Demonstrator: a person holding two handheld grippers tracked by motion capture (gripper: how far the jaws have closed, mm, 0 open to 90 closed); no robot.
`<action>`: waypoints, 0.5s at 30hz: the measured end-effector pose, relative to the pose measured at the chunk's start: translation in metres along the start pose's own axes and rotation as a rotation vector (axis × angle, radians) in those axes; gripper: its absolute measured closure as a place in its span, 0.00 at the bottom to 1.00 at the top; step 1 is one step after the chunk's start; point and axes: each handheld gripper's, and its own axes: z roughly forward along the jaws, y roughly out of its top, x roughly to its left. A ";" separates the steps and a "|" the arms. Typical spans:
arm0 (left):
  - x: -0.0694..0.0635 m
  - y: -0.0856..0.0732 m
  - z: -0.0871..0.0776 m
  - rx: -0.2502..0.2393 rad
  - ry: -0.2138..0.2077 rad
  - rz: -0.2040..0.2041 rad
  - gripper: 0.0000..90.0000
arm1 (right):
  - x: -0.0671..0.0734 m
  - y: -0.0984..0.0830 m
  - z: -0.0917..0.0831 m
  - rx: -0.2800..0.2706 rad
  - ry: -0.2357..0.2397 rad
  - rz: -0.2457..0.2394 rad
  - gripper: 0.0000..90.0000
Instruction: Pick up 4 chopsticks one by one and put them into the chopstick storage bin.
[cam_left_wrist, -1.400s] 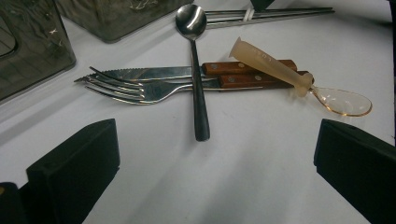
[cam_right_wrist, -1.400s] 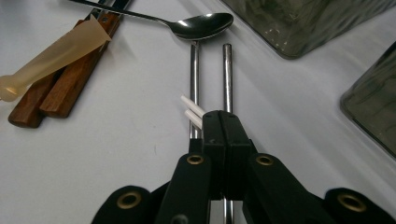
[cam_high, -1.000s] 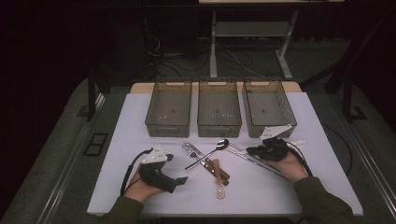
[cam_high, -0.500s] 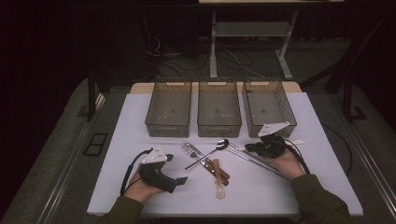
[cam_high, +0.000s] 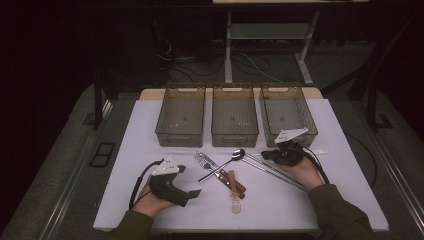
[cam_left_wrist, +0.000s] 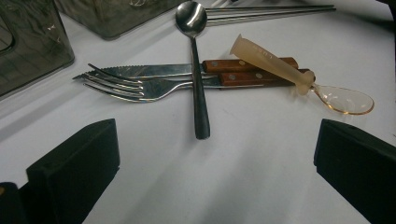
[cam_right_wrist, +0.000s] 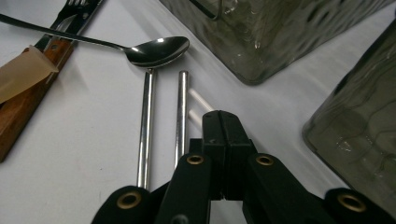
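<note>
Beside the right bin (cam_high: 288, 113), the right hand-held gripper (cam_right_wrist: 224, 122) hovers over the chopsticks (cam_right_wrist: 163, 126) with jaws pressed together, gripping nothing. Lowered like this, it would likely push the thin rods apart or roll them across the desk (cam_high: 140, 145). The left hand-held gripper (cam_left_wrist: 210, 163) stands wide open, empty, facing the spoon (cam_left_wrist: 196, 70).

3 clear bins (cam_high: 235, 122), white tabletop (cam_high: 130, 150)

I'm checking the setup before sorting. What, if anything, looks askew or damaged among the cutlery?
Nothing looks damaged or spilled. The cutlery lies in a loose heap: the metal spoon crosses over the fork and knife, and the translucent plastic spoon lies slanted across their wooden handles. The three bins stand straight.
</note>
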 end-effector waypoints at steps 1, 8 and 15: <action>0.000 0.000 0.000 0.000 0.000 -0.001 0.00 | 0.000 0.000 0.000 -0.001 -0.002 0.004 1.00; 0.000 0.000 -0.001 -0.001 0.000 0.001 0.00 | 0.000 0.001 -0.008 -0.015 0.000 0.007 1.00; 0.000 0.000 0.000 0.000 -0.001 0.000 0.00 | -0.008 -0.007 -0.038 -0.008 -0.027 0.020 0.94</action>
